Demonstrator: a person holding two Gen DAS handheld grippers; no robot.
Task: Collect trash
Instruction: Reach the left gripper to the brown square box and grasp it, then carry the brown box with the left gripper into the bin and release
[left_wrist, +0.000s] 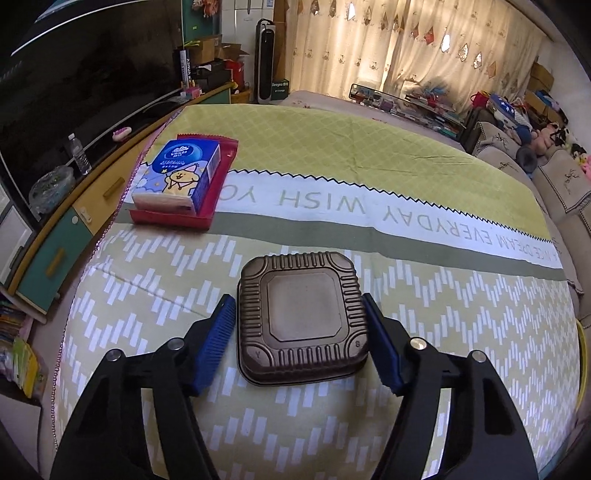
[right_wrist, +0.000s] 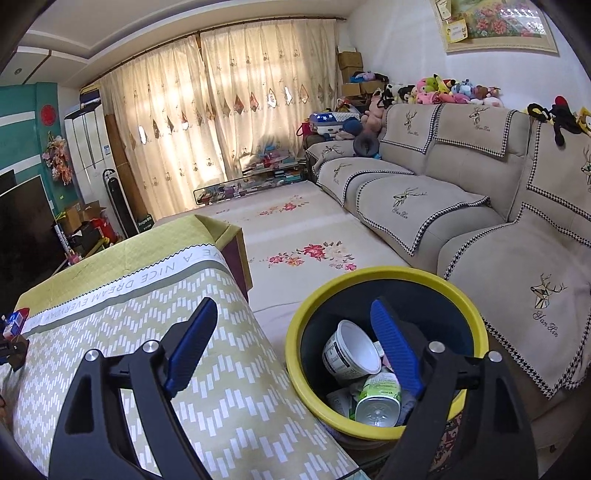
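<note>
A brown ribbed plastic tray (left_wrist: 303, 317) lies upside down on the green patterned tablecloth (left_wrist: 332, 206). My left gripper (left_wrist: 300, 314) is open, its blue pads on either side of the tray; the right pad looks against the tray's edge, the left a little apart. My right gripper (right_wrist: 293, 314) is open and empty, above the table's right edge and the yellow-rimmed trash bin (right_wrist: 458, 291). The bin holds a white cup (right_wrist: 351, 354), a green-labelled can (right_wrist: 378, 400) and other scraps.
A blue tissue pack (left_wrist: 181, 173) sits in a red box (left_wrist: 177, 216) at the table's far left. A TV cabinet (left_wrist: 55, 236) runs along the left. A beige sofa (right_wrist: 461, 206) stands right of the bin, with flowered floor mat (right_wrist: 295, 229) between.
</note>
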